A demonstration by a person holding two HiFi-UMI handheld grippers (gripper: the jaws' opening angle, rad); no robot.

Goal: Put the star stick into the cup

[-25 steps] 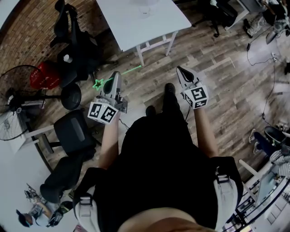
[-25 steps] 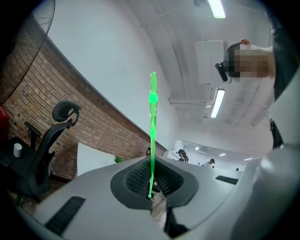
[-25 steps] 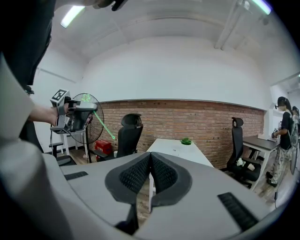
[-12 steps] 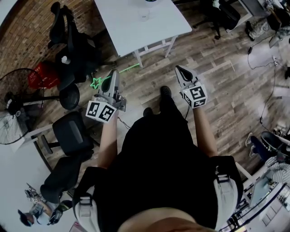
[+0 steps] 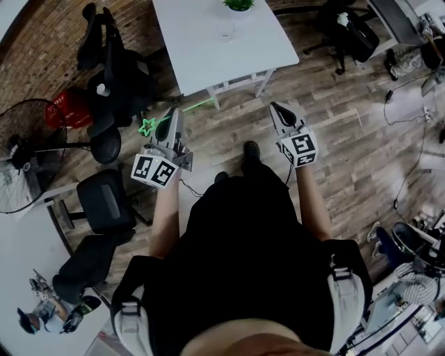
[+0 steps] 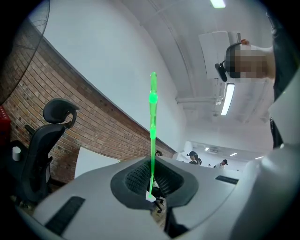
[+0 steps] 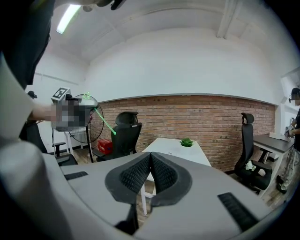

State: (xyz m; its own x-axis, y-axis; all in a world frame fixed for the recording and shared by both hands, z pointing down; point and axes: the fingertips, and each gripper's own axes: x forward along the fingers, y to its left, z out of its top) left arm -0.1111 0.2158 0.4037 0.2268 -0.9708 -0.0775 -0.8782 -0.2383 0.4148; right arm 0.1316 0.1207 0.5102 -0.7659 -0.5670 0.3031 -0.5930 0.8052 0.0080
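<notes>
My left gripper [image 5: 174, 119] is shut on the star stick [image 5: 156, 124], a thin green rod with a star outline at its left end. Seen from the head, the rod lies crosswise over the wood floor. In the left gripper view the star stick [image 6: 152, 117] rises straight up from between the closed pads of the left gripper [image 6: 151, 180]. My right gripper [image 5: 279, 109] is shut with nothing in it, and the closed pads of the right gripper [image 7: 151, 161] point at the white table [image 7: 174, 148]. A small clear cup [image 5: 227, 29] stands on the white table [image 5: 201, 49] ahead.
A green potted plant [image 5: 238, 4] sits at the table's far end. Black office chairs [image 5: 111, 66], a red basket [image 5: 67, 111] and a floor fan [image 5: 21, 142] crowd the left side. Another chair [image 5: 351, 31] stands at the far right. A brick wall [image 7: 201, 117] lies behind.
The person has walked toward the table, carrying both grippers forward. The table now reaches further down in the head view and the plant has come into sight. Both grips are unchanged.
</notes>
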